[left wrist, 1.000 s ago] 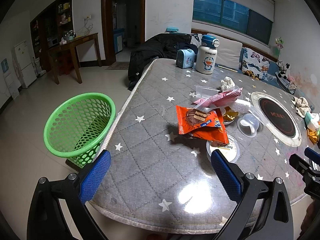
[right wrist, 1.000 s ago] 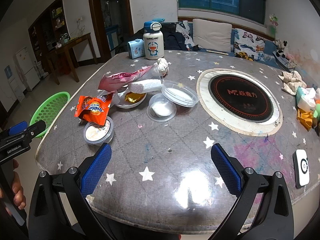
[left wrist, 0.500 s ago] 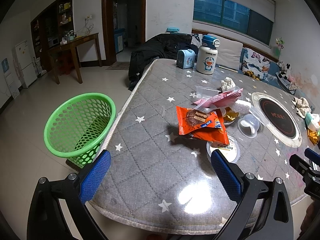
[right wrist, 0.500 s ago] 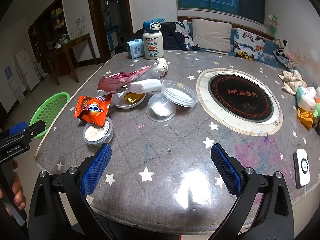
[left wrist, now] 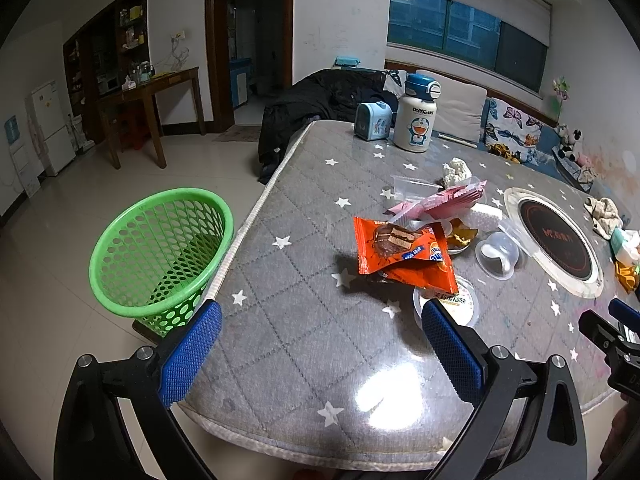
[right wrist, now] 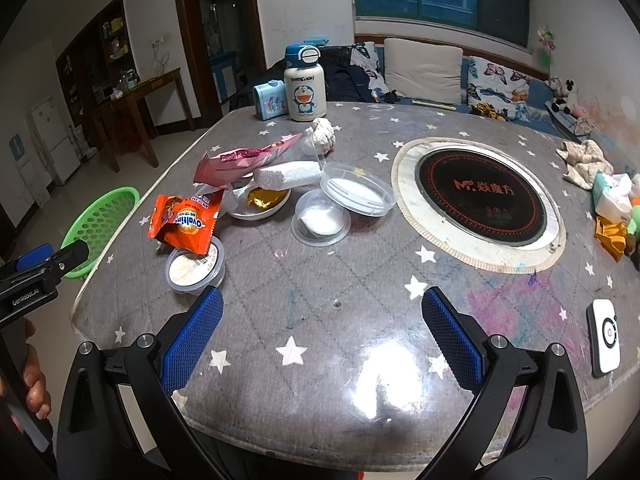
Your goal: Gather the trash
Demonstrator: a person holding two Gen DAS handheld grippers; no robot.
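Note:
An orange snack wrapper [left wrist: 402,254] lies on a small lidded plastic cup [left wrist: 456,303] near the table's left edge; both show in the right wrist view too, the wrapper [right wrist: 182,220] over the cup [right wrist: 194,270]. Behind them lie a pink wrapper [right wrist: 244,156], a white foam block [right wrist: 288,174], a foil dish [right wrist: 260,202], clear plastic cups [right wrist: 320,218] and a crumpled tissue [right wrist: 323,132]. A green mesh basket [left wrist: 160,254] stands on the floor left of the table. My left gripper [left wrist: 320,350] is open and empty above the table's near corner. My right gripper [right wrist: 320,344] is open and empty over the front edge.
A Doraemon bottle [right wrist: 305,86] and a small blue box [right wrist: 270,100] stand at the table's far end. A round induction plate [right wrist: 480,200] is set in the table. A cloth [right wrist: 584,162], packets and a white device [right wrist: 606,336] lie at the right.
Both grippers have barely moved; the views shift very slightly. Nothing on the table has changed.

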